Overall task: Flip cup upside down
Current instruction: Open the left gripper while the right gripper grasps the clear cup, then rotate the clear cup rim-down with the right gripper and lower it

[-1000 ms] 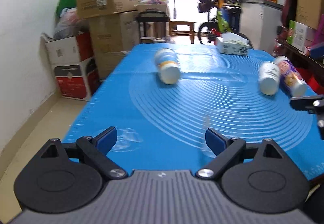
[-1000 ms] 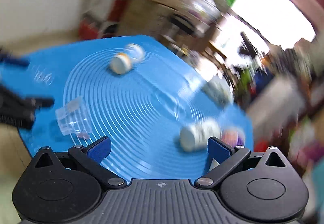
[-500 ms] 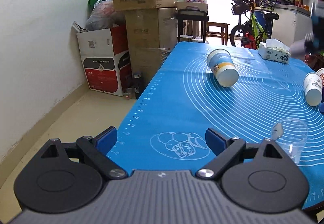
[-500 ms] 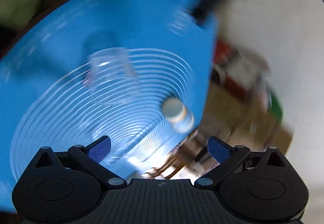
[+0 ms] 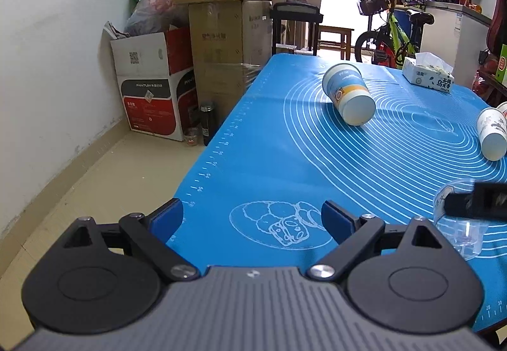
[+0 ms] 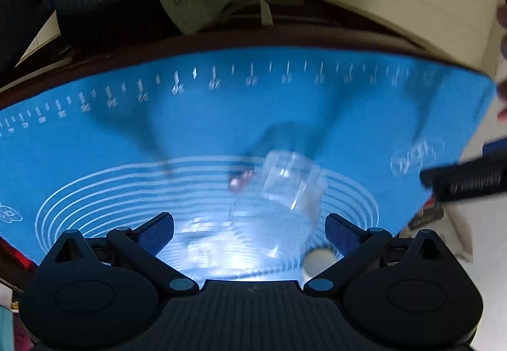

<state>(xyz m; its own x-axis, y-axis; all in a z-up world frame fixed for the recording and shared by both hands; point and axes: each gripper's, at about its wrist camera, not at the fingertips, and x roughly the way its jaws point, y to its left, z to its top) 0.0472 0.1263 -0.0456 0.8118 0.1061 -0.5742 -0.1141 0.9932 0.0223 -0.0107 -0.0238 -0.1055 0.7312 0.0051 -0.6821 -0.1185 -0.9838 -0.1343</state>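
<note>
A clear plastic cup (image 6: pixel 279 202) stands on the blue mat (image 6: pixel 95 135) between and just ahead of my right gripper's (image 6: pixel 249 229) open fingers; the view is blurred. The same cup (image 5: pixel 459 224) shows at the right edge of the left wrist view, with a black finger (image 5: pixel 475 202) of the right gripper across its rim. My left gripper (image 5: pixel 252 219) is open and empty, low over the mat's near left corner.
A blue-and-white paper cup (image 5: pixel 348 94) lies on its side mid-mat. A white paper cup (image 5: pixel 492 132) lies at the right. A tissue box (image 5: pixel 427 75) sits at the far edge. Cardboard boxes (image 5: pixel 221 34) stack against the wall on the left.
My right gripper has swung round and now looks down at the clear cup from the far side, close over it. My left gripper has drifted slightly left.
</note>
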